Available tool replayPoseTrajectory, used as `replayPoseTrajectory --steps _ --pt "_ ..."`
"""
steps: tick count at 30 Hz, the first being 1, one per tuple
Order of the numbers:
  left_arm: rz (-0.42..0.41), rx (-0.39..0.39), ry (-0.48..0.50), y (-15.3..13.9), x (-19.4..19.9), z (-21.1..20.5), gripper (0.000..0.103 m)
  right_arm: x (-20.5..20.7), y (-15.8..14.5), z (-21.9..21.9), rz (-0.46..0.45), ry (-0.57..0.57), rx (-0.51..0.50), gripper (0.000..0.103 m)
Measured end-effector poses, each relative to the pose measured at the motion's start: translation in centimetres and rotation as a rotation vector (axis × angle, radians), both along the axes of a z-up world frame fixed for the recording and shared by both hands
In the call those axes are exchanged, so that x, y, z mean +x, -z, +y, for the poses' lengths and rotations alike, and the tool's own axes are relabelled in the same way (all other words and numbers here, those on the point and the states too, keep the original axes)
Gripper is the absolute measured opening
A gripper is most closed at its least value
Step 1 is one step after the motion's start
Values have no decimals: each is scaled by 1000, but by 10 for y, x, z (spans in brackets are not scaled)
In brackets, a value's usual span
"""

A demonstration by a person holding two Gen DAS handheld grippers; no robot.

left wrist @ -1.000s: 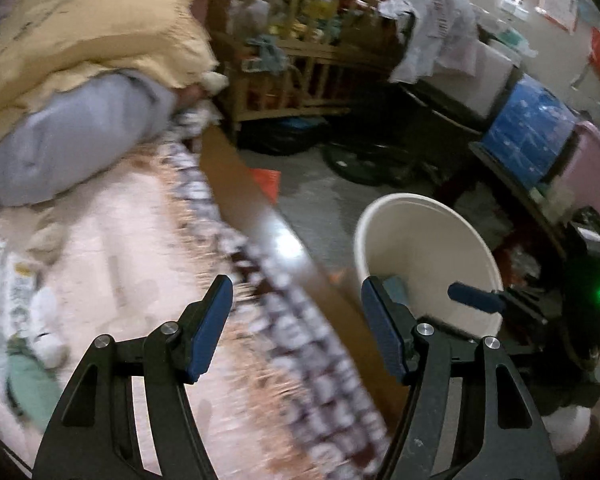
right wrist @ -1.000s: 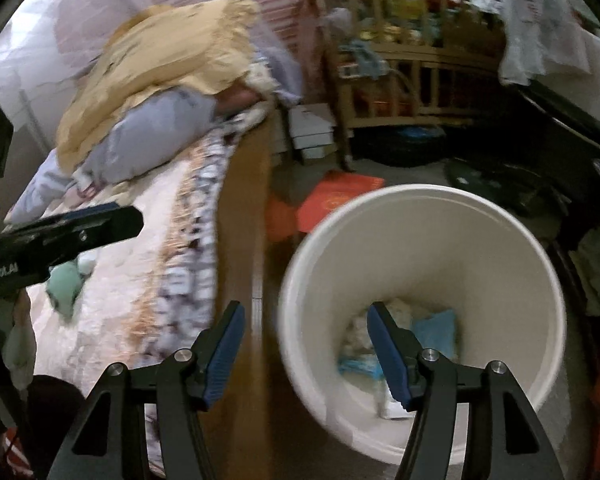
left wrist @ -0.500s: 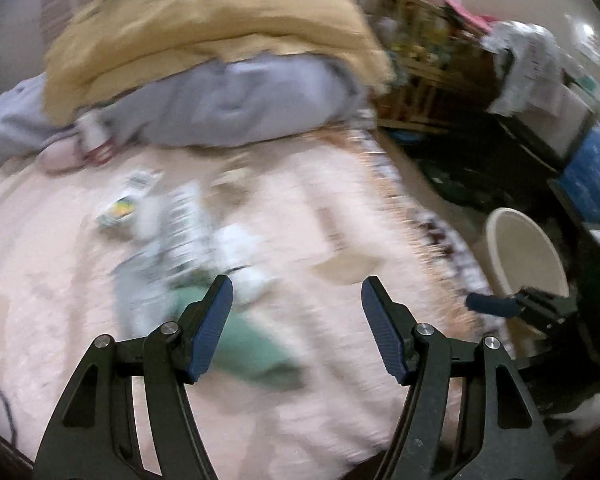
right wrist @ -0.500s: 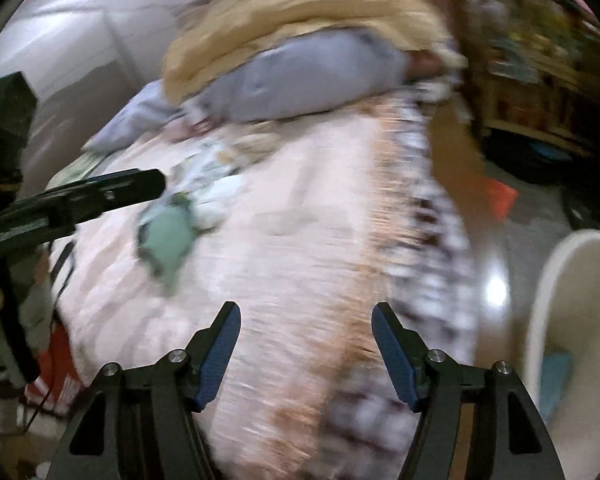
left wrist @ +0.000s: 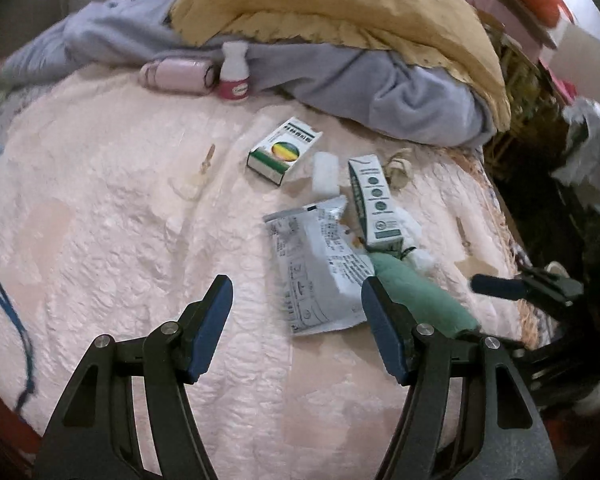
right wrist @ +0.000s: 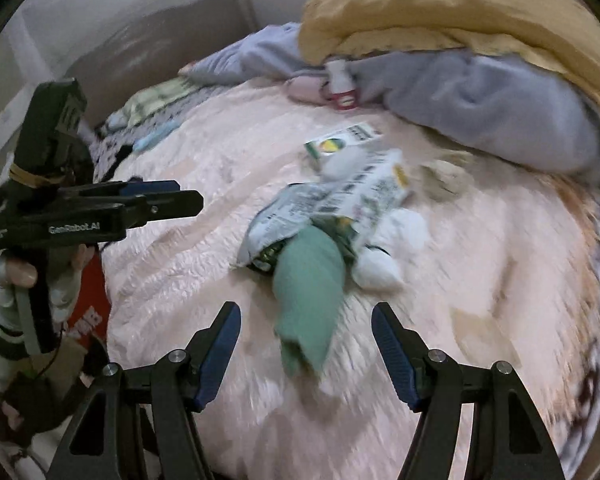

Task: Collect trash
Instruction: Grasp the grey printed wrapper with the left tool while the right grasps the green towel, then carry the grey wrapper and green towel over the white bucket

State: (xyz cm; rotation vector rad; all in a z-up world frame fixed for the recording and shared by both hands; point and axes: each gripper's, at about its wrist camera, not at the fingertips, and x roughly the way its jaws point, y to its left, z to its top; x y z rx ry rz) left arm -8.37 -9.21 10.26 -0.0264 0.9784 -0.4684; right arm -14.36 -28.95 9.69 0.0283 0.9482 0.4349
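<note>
Over the pink bedspread (left wrist: 112, 208), both grippers hover wide and empty.
Trash pile lies toward the bed's right edge; right gripper (right wrist: 306, 330) should straddle the green wad (right wrist: 310, 280), left gripper (left wrist: 296, 302) the foil pouch (left wrist: 316, 268).

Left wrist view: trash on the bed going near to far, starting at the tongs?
Grey foil pouch → tall green-and-white carton → small box with the rainbow circle → white bottle with the pink base → yellow blanket.
</note>
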Motion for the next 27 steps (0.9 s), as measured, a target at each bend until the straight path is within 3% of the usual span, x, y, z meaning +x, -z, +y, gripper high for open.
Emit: replayPoseTrajectory --steps 1,5,8,15,17,18,27 --pt "13 -13 -6 3 4 0 66 5 3 4 6 -12 -4 65" --pt "79 -77 -33 21 21 -3 66 28 22 19 40 -58 -36 42" --pt "117 -102 -31 34 35 -13 66 35 35 22 41 -55 -67 34" --pt "175 -78 -14 67 55 -38 65 5 22 -13 2 11 -23 31" --pt "173 -76 -7 70 55 -40 49 -9 15 -27 -12 39 -13 31" --pt "179 -83 3 70 54 -41 48 -17 11 -33 -20 52 -2 31" --pt "189 -186 56 38 31 -26 42 -67 -2 -75 -57 184 65 31"
